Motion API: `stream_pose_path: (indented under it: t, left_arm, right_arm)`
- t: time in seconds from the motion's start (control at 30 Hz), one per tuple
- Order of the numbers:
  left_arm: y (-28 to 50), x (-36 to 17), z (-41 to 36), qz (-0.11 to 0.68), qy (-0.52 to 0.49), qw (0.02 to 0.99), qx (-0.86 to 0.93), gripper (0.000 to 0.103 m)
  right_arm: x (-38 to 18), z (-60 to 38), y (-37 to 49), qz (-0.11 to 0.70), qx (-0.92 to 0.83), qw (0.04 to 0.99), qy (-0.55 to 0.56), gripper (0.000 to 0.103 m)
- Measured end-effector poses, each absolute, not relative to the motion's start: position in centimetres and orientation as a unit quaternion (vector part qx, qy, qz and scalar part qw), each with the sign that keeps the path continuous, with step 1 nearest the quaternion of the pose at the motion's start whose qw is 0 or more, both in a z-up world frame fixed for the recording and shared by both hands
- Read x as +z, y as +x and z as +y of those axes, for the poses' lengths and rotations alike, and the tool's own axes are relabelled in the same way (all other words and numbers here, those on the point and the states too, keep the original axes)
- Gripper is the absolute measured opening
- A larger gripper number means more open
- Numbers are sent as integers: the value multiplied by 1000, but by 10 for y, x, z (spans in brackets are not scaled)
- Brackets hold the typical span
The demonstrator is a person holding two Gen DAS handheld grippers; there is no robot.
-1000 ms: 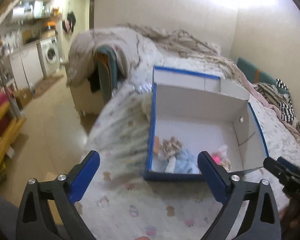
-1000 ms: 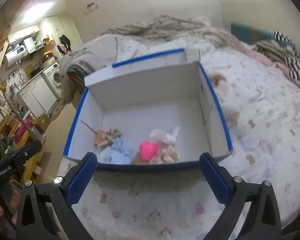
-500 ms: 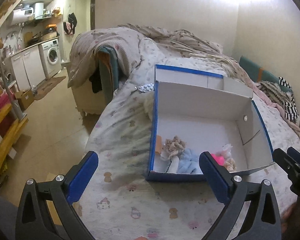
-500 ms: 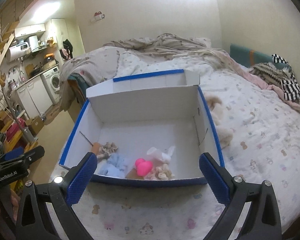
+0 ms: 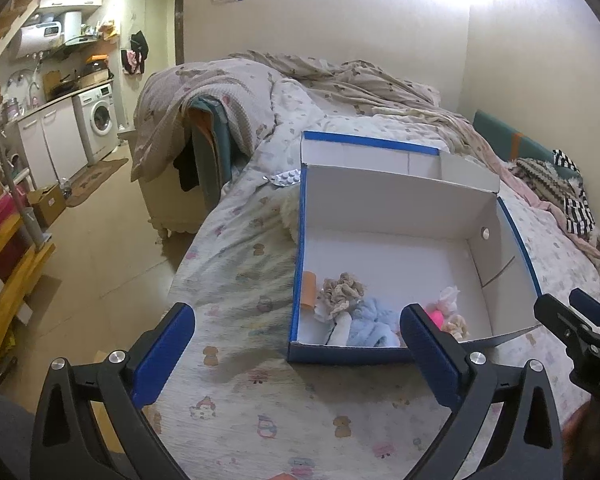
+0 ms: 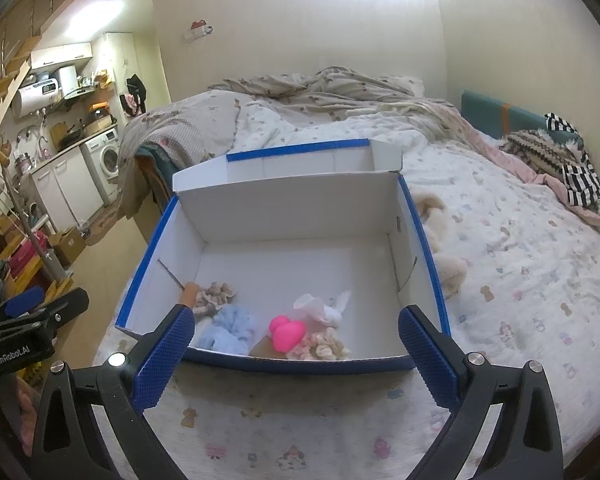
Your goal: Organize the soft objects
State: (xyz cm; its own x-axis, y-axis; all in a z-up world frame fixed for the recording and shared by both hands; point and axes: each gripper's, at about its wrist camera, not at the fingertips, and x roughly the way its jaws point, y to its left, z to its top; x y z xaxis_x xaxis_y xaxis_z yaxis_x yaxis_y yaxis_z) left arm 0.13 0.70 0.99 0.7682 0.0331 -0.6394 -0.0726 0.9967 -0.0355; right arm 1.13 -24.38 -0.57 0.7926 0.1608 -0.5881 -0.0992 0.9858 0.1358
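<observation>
A blue-edged white cardboard box (image 5: pixel 396 208) (image 6: pixel 292 208) stands open on the bed. Along its near wall lie a beige scrunchie (image 5: pixel 342 288) (image 6: pixel 216 294), a light blue fluffy piece (image 5: pixel 370 322) (image 6: pixel 232 328), a pink heart-shaped toy (image 6: pixel 286 332) (image 5: pixel 436 314), a white cloth (image 6: pixel 324 306) and a cream scrunchie (image 6: pixel 324 346). A cream plush toy (image 6: pixel 440 248) lies on the bed just right of the box. My left gripper (image 5: pixel 296 354) is open and empty, before the box's near left corner. Open and empty too, my right gripper (image 6: pixel 296 354) hangs in front of the box's near wall.
The bed's printed sheet (image 5: pixel 240 248) (image 6: pixel 520 260) ends at a floor drop on the left. A rumpled quilt (image 6: pixel 320 88) and striped clothes (image 6: pixel 572 172) lie at the far side. A blister pack (image 5: pixel 284 178) rests by the box. Kitchen units and a washing machine (image 5: pixel 100 120) stand far left.
Both grippers have drawn back and risen from the box, so more of the room and bed shows. The box and its contents have not moved. Both stay open.
</observation>
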Motion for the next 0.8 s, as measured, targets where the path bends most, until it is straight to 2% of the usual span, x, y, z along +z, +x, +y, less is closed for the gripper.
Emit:
stream_pose_path:
  t: [0.8]
  left_arm:
    - [-2,8,2,338,-29,940,23,102]
  right_arm:
    - [-5,-245,12,314,68,946,50,103]
